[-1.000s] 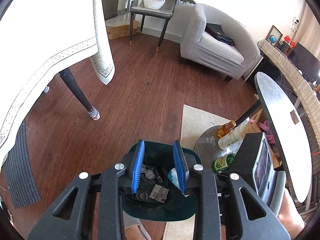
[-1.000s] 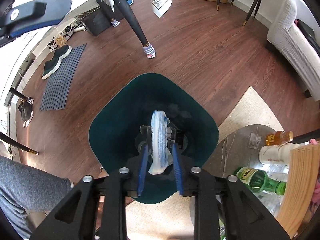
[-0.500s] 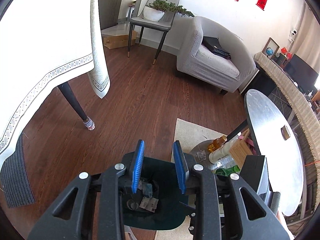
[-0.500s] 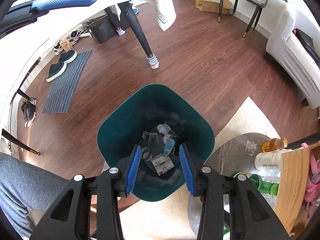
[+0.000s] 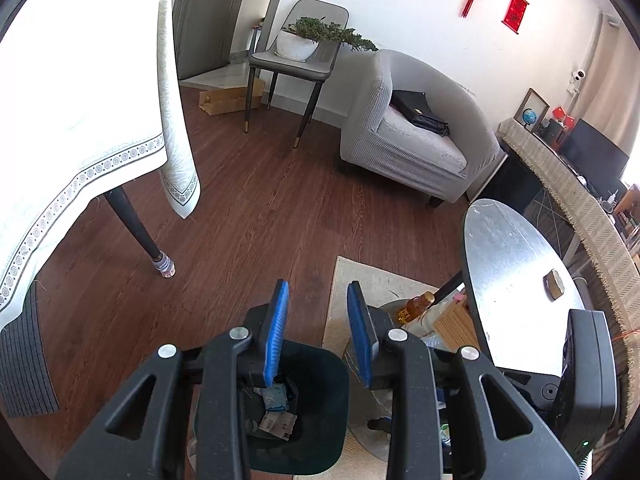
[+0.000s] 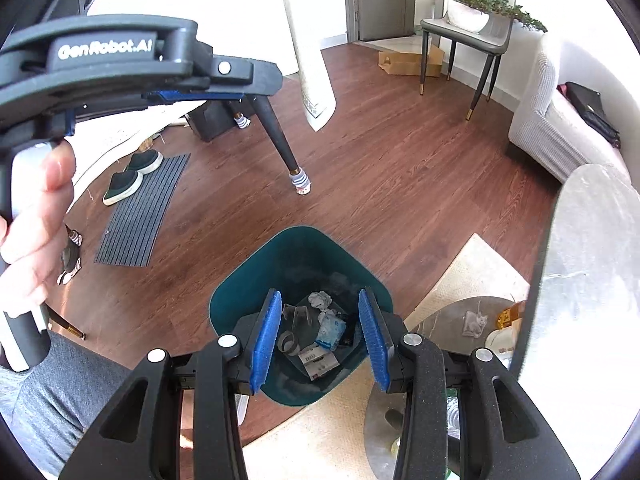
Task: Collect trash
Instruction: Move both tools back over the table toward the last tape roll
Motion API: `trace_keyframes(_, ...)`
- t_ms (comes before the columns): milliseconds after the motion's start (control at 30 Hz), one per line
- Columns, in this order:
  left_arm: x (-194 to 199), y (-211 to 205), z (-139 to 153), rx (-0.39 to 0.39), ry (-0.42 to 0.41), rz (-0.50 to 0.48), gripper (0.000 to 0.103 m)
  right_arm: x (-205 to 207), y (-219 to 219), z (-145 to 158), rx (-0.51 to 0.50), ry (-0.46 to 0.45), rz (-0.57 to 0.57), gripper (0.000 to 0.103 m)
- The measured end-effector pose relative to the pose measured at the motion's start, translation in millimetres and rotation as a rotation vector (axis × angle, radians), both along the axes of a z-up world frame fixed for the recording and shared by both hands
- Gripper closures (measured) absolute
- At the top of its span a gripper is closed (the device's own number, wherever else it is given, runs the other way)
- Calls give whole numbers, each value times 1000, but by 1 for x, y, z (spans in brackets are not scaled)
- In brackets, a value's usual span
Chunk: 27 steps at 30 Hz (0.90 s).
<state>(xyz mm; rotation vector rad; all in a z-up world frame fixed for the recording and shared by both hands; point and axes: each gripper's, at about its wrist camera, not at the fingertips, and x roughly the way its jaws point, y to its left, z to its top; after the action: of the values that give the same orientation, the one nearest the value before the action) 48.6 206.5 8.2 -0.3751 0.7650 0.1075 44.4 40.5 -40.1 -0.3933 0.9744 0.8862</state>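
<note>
A dark green trash bin (image 6: pixel 240 296) stands on the wood floor, holding several scraps, among them a pale blue-white packet (image 6: pixel 331 330) and a crumpled white tissue (image 6: pixel 320 300). My right gripper (image 6: pixel 322 334) is open and empty, high above the bin's mouth. My left gripper (image 5: pixel 318 320) is open and empty, raised above the bin (image 5: pixel 324 412), and shows from the side in the right wrist view (image 6: pixel 132 68) at upper left, in a hand. A crumpled wrapper (image 6: pixel 474 322) lies on the low round grey table (image 6: pixel 444 320).
Bottles (image 5: pixel 416 308) stand on the low table beside an oval metal tabletop (image 5: pixel 516 280). A cloth-covered dining table (image 5: pixel 72 112) with a dark leg (image 5: pixel 140 236) is at left. Grey armchair (image 5: pixel 412 148), chair with plant (image 5: pixel 304 48), beige rug (image 5: pixel 372 284), doormat with slippers (image 6: pixel 140 204).
My right gripper opened and let the blue-white packet drop into the bin. Both grippers then rose away from the bin, and the left one moved up into the right wrist view.
</note>
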Motion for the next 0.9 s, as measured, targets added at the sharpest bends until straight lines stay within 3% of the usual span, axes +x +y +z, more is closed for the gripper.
trace_keyframes(200, 7, -23, 8, 4, -33, -29, 69, 6, -35, 25, 56, -49, -55, 62)
trace_keyframes(633, 34, -85, 5, 5, -26, -119, 65, 32, -111, 55, 134, -98, -205, 66)
trace_keyframes(900, 51, -134, 5, 54, -35, -211, 65, 61, -176, 68, 190, -107, -356, 70)
